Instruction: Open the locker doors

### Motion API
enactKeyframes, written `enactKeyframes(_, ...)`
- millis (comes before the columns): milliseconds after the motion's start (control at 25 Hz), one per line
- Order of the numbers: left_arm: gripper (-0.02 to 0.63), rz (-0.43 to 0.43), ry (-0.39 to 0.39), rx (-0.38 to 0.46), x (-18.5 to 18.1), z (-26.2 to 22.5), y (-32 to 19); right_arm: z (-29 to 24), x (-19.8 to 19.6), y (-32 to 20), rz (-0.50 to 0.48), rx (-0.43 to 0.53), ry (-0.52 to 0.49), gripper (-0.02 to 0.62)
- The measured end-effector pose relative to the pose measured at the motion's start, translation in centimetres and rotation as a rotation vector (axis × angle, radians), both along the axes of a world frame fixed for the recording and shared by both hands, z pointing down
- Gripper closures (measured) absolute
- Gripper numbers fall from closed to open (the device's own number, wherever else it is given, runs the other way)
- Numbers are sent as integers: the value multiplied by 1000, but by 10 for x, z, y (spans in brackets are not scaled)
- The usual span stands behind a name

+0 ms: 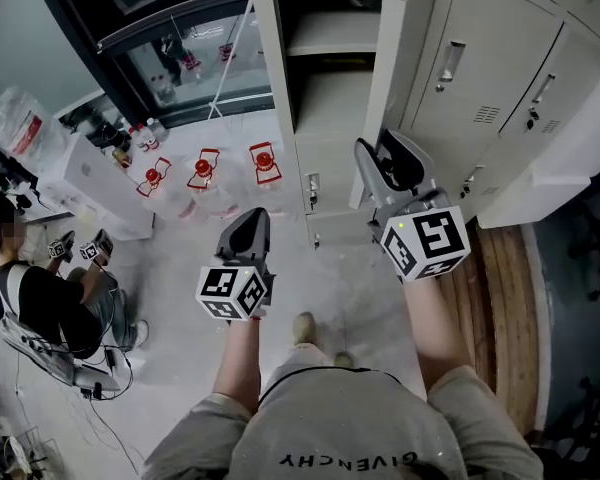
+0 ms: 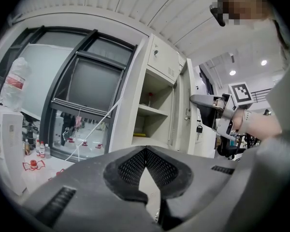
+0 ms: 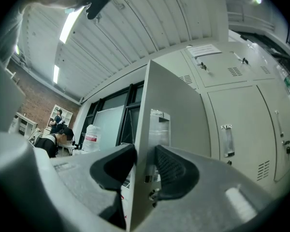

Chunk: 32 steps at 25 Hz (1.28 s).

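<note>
Head view. The open locker door [image 1: 400, 68] stands swung out from the locker bank [image 1: 500, 88], seen nearly edge-on. The right gripper [image 1: 385, 163] sits at the door's lower free edge, with its jaws on either side of the panel. The left gripper [image 1: 248, 230] is held left of the door and well apart from it, over the floor. Red-capped bottles [image 1: 204, 168] stand on the floor further left of the door. A seated person [image 1: 40, 303] is at the far left.

Left gripper view. The left gripper [image 2: 145, 151] has its jaws pressed together at the tips, with nothing between them. Beyond them is the open compartment with its shelves [image 2: 152, 110]. The door [image 2: 181, 110] is at the right of the compartment, and a key [image 2: 199, 128] hangs from it. The right gripper [image 2: 208, 103] is at the door's edge.

Right gripper view. The right gripper [image 3: 144, 168] pinches the door [image 3: 174, 105]. One jaw is behind the door's edge and the ridged pad [image 3: 171, 170] lies on its front face, just below the handle recess [image 3: 158, 129]. Closed lockers [image 3: 237, 139] lie right of the door.
</note>
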State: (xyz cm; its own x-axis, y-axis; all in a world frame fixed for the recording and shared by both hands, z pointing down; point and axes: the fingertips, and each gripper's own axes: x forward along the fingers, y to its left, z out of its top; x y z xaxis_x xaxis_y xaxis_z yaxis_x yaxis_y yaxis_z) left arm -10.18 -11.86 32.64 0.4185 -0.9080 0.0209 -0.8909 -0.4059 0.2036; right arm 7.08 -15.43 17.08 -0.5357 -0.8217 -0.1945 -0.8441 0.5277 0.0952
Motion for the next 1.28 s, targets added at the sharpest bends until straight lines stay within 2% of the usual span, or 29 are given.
enactKeyframes(480, 607, -41, -20, 10, 10, -3, 39, 2, 69, 26, -57, -1, -64, 451)
enactKeyframes(920, 607, -63, -32, 28, 17, -11, 57, 3, 118, 36, -7, 12, -66, 448)
enactKeyframes(1280, 607, -64, -30, 28, 30, -13, 60, 1, 165, 37, 78, 18, -72, 473)
